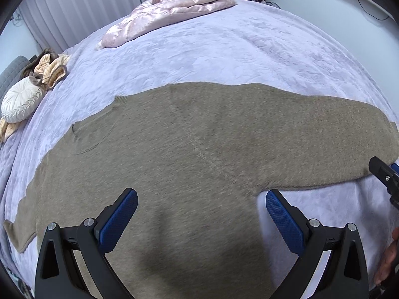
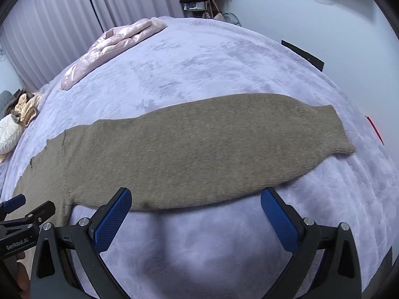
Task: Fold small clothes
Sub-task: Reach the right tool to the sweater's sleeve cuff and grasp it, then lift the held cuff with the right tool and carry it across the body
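A tan knit sweater (image 1: 189,144) lies flat on the lilac bed cover (image 1: 224,57), its sleeves stretched out to both sides. My left gripper (image 1: 201,200) is open above the sweater's body near the right armpit, holding nothing. In the right wrist view the sweater's right sleeve (image 2: 212,147) runs across the bed to its cuff (image 2: 336,132). My right gripper (image 2: 195,200) hangs open just in front of that sleeve's near edge, over bare bed cover (image 2: 199,244). The left gripper's tip (image 2: 27,214) shows at the lower left of the right wrist view.
A folded pink quilt (image 1: 169,12) lies at the far side of the bed. A white round cushion (image 1: 20,99) and a beige and brown garment (image 1: 48,69) sit at the left edge. Curtains and a wall stand behind. A hand (image 1: 389,256) shows at the right edge.
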{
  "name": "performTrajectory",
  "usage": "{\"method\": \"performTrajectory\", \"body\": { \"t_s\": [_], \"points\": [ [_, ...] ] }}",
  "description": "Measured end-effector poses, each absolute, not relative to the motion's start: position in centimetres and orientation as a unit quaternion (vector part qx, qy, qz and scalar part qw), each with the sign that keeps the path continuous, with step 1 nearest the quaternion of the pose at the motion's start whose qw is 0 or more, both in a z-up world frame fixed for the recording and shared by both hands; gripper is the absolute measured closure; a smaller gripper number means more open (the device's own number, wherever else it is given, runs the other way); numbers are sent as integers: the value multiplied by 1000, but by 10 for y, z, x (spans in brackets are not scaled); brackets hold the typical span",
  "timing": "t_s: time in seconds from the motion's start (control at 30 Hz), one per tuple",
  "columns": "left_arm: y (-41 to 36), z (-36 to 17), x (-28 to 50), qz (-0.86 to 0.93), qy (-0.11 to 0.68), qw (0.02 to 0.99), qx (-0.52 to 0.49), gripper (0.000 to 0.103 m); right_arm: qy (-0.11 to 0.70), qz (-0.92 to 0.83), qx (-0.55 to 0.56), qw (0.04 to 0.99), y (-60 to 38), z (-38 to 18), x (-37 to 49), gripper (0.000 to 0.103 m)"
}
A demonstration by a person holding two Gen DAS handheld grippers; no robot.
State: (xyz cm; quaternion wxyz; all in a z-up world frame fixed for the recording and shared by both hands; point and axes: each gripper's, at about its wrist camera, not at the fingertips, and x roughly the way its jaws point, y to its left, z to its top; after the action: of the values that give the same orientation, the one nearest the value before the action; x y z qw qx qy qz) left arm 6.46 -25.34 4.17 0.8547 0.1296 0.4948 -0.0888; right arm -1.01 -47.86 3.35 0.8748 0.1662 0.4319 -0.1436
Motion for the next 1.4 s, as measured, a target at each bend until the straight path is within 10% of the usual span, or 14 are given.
{"method": "performTrajectory", "body": {
  "t_s": [0.47, 0.73, 1.4],
  "points": [
    [-260, 15, 102, -70, 528, 841, 92, 0, 360, -131, 337, 860, -597, 17, -4, 1],
    [-238, 9, 120, -52, 538, 840, 47, 0, 349, -121, 360, 857, -624, 13, 1, 97],
    [-204, 15, 131, -52, 549, 834, 9, 0, 316, -171, 161, 919, -549, 97, -10, 99]
  ]
}}
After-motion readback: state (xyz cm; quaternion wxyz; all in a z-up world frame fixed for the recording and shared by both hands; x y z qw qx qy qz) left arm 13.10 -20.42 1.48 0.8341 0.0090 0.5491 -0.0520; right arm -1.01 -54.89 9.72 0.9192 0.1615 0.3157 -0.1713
